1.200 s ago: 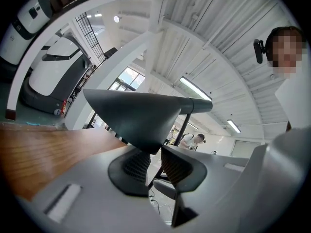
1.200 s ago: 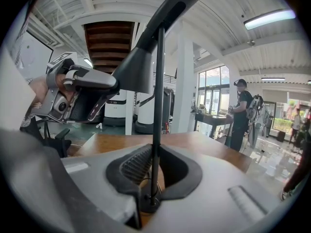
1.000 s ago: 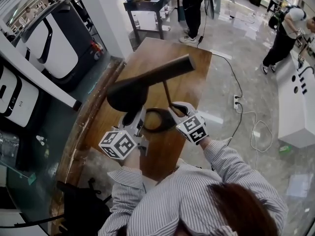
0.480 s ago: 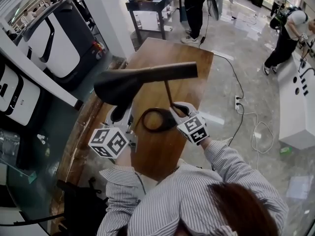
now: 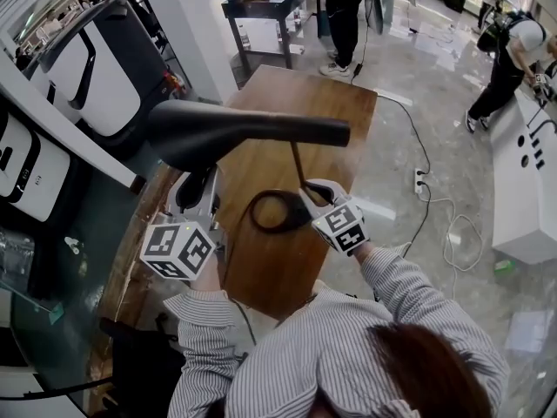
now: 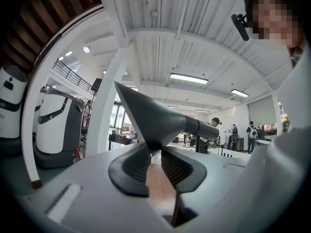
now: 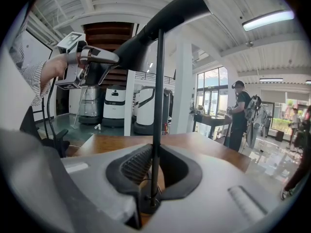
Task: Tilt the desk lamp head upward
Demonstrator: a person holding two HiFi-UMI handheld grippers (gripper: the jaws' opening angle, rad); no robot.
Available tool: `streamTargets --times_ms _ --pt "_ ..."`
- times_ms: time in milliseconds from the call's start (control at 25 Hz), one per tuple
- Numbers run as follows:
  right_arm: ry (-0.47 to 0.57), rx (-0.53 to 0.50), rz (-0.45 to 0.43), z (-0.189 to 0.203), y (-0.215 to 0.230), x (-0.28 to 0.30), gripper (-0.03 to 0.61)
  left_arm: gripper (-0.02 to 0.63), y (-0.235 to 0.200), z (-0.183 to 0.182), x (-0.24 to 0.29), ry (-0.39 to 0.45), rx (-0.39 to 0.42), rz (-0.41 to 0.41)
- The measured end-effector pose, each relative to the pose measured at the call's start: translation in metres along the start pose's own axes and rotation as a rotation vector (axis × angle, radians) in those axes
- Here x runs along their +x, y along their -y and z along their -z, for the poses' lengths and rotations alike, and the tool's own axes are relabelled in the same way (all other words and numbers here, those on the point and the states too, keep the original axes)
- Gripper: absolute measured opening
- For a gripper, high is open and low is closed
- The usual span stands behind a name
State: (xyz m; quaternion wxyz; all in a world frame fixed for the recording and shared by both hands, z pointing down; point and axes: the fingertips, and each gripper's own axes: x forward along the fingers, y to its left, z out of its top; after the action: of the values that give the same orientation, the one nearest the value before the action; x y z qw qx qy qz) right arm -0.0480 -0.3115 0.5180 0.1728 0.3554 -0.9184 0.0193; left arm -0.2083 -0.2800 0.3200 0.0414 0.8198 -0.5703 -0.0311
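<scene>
Left tool point(image 5: 197, 195) pinches head point(image 5: 228, 133) edge, right point(image 5: 310, 195) maybe stem point(image 5: 298, 164)

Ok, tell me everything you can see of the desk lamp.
The desk lamp is dark and matte, possibly metal. Its lamp head is a flared cone narrowing into a tube, set across the top of a thin straight stem. The stem runs down to a ring-shaped base that rests on the wooden table. The left gripper is shut on the rim of the head's wide end, and the right gripper is shut on the stem just above the base.
</scene>
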Motion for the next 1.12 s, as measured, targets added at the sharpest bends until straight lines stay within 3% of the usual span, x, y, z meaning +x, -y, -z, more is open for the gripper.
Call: streamTargets --times_ms 720,1120 --pt "-0.014 0.025 0.037 0.001 -0.001 0.002 0.043 0.071 0.006 -0.058 -0.006 0.076 0.178 -0.018" --pt "-0.023 0.030 0.048 0.000 -0.002 0.001 0.041 0.071 0.014 -0.077 -0.006 0.074 0.268 -0.011"
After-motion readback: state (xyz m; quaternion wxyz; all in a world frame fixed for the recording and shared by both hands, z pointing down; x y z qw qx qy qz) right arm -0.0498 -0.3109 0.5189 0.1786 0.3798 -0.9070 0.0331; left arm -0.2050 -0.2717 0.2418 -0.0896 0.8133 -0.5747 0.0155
